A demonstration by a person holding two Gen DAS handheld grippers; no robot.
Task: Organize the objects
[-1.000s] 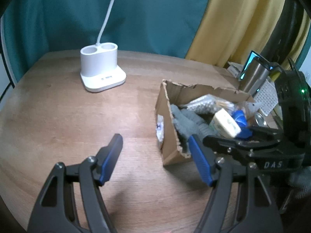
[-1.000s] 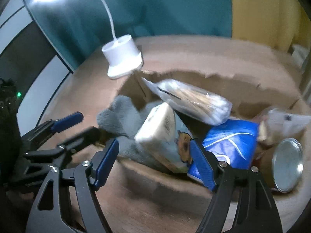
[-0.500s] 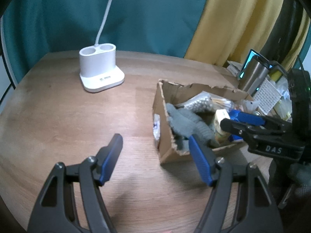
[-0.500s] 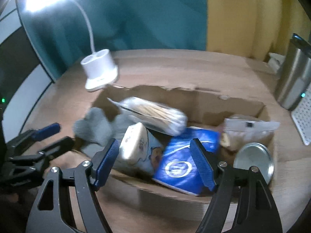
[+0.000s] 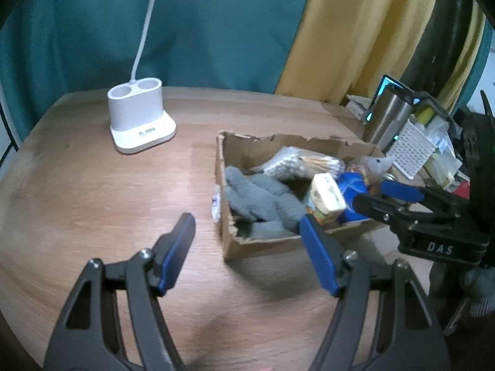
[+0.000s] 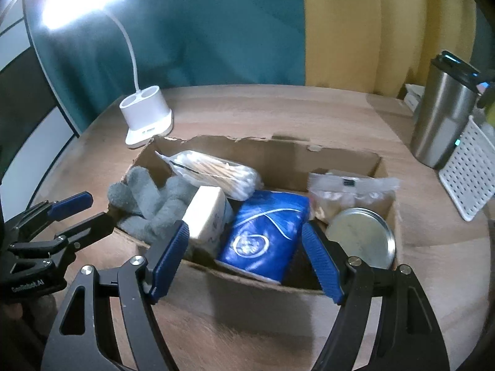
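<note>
On the wooden table (image 6: 278, 114), near the middle, a torn cardboard box (image 6: 272, 154) is sitting with its open top facing up. Right gripper (image 6: 244, 256): hovering over the box's near wall, jaws standing partly apart, gripping nothing; the blue tissue pack (image 6: 263, 235) is lying just beyond and between its fingers. Left gripper (image 5: 247, 247): hanging over bare table to the left of the box's near left corner, jaws likewise partly apart and holding nothing. Box contents, left to right: grey gloves (image 6: 148, 198) draping over the left wall; a white tissue packet (image 6: 207, 213) leaning beside them; a bag of cotton swabs (image 6: 213, 170) lying across the far side; the blue pack; a clear bag of brownish contents (image 6: 346, 191); a round metal lid (image 6: 362, 235) resting in the near right corner. Standing outside the box: a white lamp base (image 6: 148, 117) at far left, a steel tumbler (image 6: 442, 117) and a white perforated basket (image 6: 467, 167) at far right.
</note>
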